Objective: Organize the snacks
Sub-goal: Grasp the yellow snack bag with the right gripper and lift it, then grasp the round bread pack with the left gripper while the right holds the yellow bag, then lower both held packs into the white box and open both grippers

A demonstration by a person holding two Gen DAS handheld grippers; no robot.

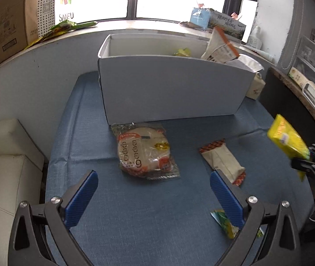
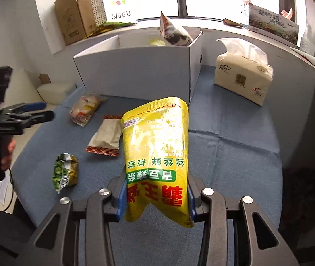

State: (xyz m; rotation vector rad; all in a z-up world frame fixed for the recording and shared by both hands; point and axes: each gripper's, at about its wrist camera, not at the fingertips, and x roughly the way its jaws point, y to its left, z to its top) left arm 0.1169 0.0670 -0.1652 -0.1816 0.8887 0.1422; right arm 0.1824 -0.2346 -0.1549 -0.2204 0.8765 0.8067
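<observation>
The right gripper (image 2: 156, 201) pinches a yellow snack bag (image 2: 156, 155) between its blue pads, clear above the blue tablecloth (image 2: 234, 150). The left gripper (image 1: 154, 190) hangs spread wide with nothing between its fingers, over the cloth.

In the right wrist view, a white box (image 2: 135, 75) stands at 12 o'clock from the held bag. On the cloth lie a tan packet with orange ends (image 2: 105, 136) at 10 o'clock, a clear-wrapped flatbread pack (image 2: 84, 109) further out, touching the box front, and a small green pea bag (image 2: 65, 171) at 9 o'clock. A tissue pack (image 2: 243, 77) sits at 2 o'clock, beside the box. Nothing stands between the held bag and the box's near wall.

The box wall hides most of its contents; only a packet's top (image 2: 175, 33) and a bit of yellow poke above the rim. In the left wrist view the pea bag is half hidden behind the right finger.

A white paper bag (image 2: 117, 2) on the sill reads "SANFU". The yellow bag's large red Chinese print appears upside down, with a barcode near its top.
</observation>
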